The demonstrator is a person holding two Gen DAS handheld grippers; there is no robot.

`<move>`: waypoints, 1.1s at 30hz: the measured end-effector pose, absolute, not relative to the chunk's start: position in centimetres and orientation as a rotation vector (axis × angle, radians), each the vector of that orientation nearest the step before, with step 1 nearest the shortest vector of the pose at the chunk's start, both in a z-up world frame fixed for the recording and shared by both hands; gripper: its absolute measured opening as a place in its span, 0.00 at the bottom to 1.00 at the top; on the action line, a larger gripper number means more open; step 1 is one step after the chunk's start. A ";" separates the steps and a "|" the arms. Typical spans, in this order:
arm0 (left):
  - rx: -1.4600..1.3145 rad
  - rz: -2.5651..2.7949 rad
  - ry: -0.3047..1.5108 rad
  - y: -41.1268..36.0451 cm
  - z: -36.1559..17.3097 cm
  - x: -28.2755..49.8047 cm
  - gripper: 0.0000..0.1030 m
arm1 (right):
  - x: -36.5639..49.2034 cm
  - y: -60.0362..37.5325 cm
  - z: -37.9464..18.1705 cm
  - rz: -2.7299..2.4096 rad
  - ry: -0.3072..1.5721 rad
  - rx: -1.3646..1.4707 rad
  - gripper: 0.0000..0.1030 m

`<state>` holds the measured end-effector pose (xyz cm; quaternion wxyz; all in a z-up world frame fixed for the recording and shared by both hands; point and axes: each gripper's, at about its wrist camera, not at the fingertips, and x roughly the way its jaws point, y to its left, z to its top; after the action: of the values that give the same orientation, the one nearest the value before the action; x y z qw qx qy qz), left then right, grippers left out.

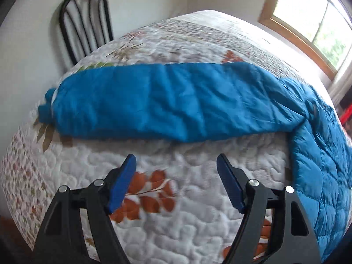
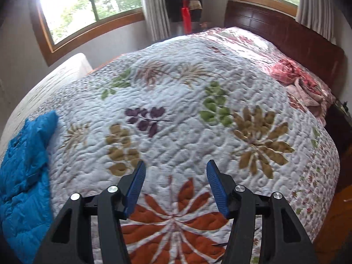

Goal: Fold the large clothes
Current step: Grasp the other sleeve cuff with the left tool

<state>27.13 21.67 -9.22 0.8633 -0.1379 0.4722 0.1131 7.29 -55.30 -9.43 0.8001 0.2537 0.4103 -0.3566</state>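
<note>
A large blue quilted jacket [image 1: 176,101] lies on the bed's white leaf-print quilt [image 1: 176,231]. One long sleeve stretches across the left wrist view from left to right, and the body runs down the right side. My left gripper [image 1: 176,160] is open and empty above the quilt, just short of the sleeve. In the right wrist view the jacket [image 2: 24,176] fills the lower left edge. My right gripper [image 2: 176,167] is open and empty over the quilt [image 2: 187,110], to the right of the jacket.
A black metal chair [image 1: 85,26] stands against the wall beyond the bed's far edge. A dark wooden headboard [image 2: 286,35] and a pink crumpled cloth [image 2: 301,81] are at the bed's right end. Windows [image 2: 88,2] and hanging clothes [image 2: 187,2] line the far wall.
</note>
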 end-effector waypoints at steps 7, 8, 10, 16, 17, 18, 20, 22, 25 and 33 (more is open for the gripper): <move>-0.574 0.401 0.956 30.8 -10.7 25.9 0.73 | 3.1 -58.5 -13.6 -0.878 0.919 0.630 0.56; -0.595 0.406 0.951 31.4 -10.9 26.1 0.73 | 3.0 -58.5 -14.1 -0.875 0.927 0.639 0.56; -0.628 0.406 0.951 32.4 -11.3 26.8 0.73 | 3.2 -58.6 -15.0 -0.852 0.934 0.670 0.56; -0.639 0.442 0.911 33.2 -11.4 28.7 0.74 | 4.6 -57.6 -15.8 -0.847 0.964 0.615 0.61; -0.633 0.456 0.904 33.2 -11.4 29.0 0.64 | 4.6 -57.6 -15.8 -0.846 0.962 0.617 0.61; -0.621 0.483 0.902 33.1 -11.4 29.3 0.58 | 4.6 -57.6 -15.9 -0.846 0.961 0.618 0.61; -0.617 0.509 0.886 33.3 -11.3 29.2 0.35 | 4.6 -57.5 -15.8 -0.848 0.957 0.612 0.61; -0.629 0.495 0.869 33.2 -10.9 29.2 0.19 | 4.9 -57.2 -15.8 -0.846 0.964 0.594 0.61; -0.560 0.502 0.822 31.7 -9.0 29.0 0.09 | 5.6 -56.8 -15.7 -0.808 0.966 0.589 0.61; -0.311 0.294 0.620 20.5 0.5 29.2 0.06 | 4.7 -57.2 -15.7 -0.807 0.939 0.632 0.59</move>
<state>29.24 20.49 0.46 0.9299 -0.1516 0.3029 0.1434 4.72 -57.16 -15.67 0.7679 0.2913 0.4326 -0.3718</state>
